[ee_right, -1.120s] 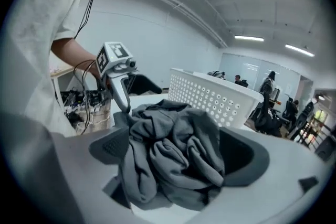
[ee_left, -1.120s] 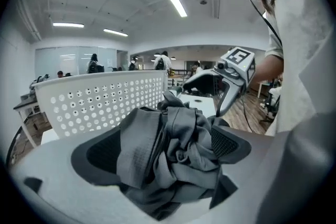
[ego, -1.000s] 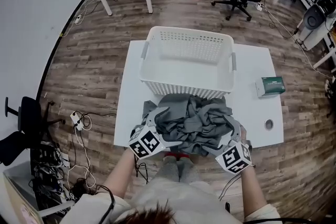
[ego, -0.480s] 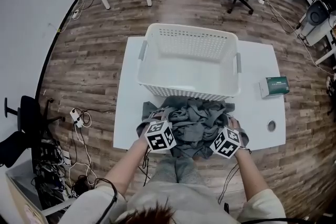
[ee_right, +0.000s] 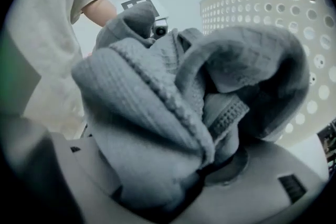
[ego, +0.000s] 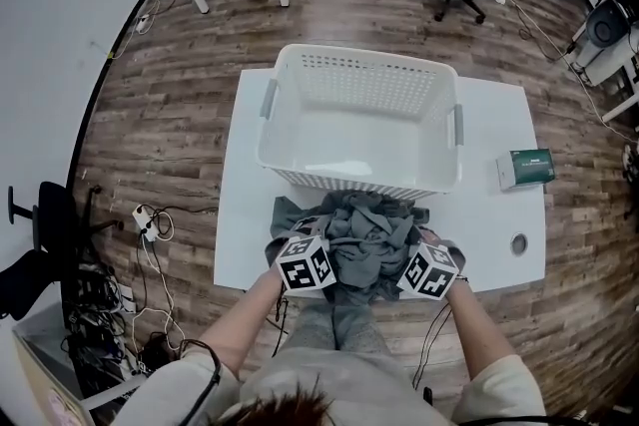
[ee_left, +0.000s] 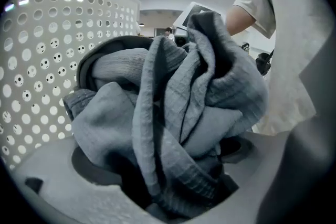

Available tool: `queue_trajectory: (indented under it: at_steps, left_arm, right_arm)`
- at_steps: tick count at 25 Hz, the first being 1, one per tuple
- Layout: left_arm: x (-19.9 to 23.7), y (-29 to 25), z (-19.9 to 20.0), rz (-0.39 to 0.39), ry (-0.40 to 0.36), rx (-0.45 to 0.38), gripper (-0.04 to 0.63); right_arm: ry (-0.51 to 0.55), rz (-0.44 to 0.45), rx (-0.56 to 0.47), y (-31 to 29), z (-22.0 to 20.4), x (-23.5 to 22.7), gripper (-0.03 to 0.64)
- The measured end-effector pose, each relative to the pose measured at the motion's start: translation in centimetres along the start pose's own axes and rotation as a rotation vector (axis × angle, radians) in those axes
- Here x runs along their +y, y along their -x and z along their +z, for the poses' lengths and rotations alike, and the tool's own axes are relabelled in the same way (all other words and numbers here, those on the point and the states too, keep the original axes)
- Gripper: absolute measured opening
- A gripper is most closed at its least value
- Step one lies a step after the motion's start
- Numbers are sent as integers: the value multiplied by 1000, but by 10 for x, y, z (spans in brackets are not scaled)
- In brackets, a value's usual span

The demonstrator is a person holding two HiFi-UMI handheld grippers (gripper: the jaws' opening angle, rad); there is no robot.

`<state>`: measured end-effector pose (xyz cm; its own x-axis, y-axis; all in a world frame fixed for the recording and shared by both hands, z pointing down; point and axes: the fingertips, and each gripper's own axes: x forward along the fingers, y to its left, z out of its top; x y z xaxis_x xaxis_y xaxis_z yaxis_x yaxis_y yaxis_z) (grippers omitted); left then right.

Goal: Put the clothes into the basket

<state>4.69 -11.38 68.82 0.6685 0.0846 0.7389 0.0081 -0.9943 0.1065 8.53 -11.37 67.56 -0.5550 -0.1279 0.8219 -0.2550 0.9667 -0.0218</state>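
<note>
Both pairs of jaws are buried in cloth right now! Look along the left gripper [ee_left: 173,191]: its jaws are clamped on a thick fold of the grey clothes [ee_left: 173,107], ribbed fabric bunched up tight between them and spilling over the top. Over on the right gripper [ee_right: 178,186], the jaws have just been closing, and the clothes [ee_right: 157,113] are wedged between them, gripped on a fat roll of knit.

From the head view, the left gripper [ego: 315,249] and the right gripper [ego: 414,251] sit on either side of the pile, both angled downward, marker cubes facing up at us. The clothes [ego: 359,226] are one crumpled grey heap at the near edge of the white table [ego: 489,125], pressed between the two grippers. The heap lies outside the white basket [ego: 300,177], right up against its near wall, and some cloth hangs over the table's front edge. The basket's perforated wall fills the left of the left gripper view [ee_left: 37,60] and the upper right of the right gripper view [ee_right: 273,13], very close to the cloth. A green box [ego: 526,168] rests on the table to the right, well apart from the pile.
</note>
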Motion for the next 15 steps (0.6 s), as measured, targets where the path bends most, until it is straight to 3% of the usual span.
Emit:
queue_trajectory:
  at_steps: [6,10,15]
  left_arm:
    - [-8,0,7,-18,-8,-18,463]
    - [-14,6,14,15,-7,-41,360]
    - [-20,21,26,55,-2,-50,319]
  right_arm:
    - [-11,-76,-46,2,6,5,284]
    - [-28,-135,-60,11,9,9,267]
    - [13,-193,-51,29,23,14,261]
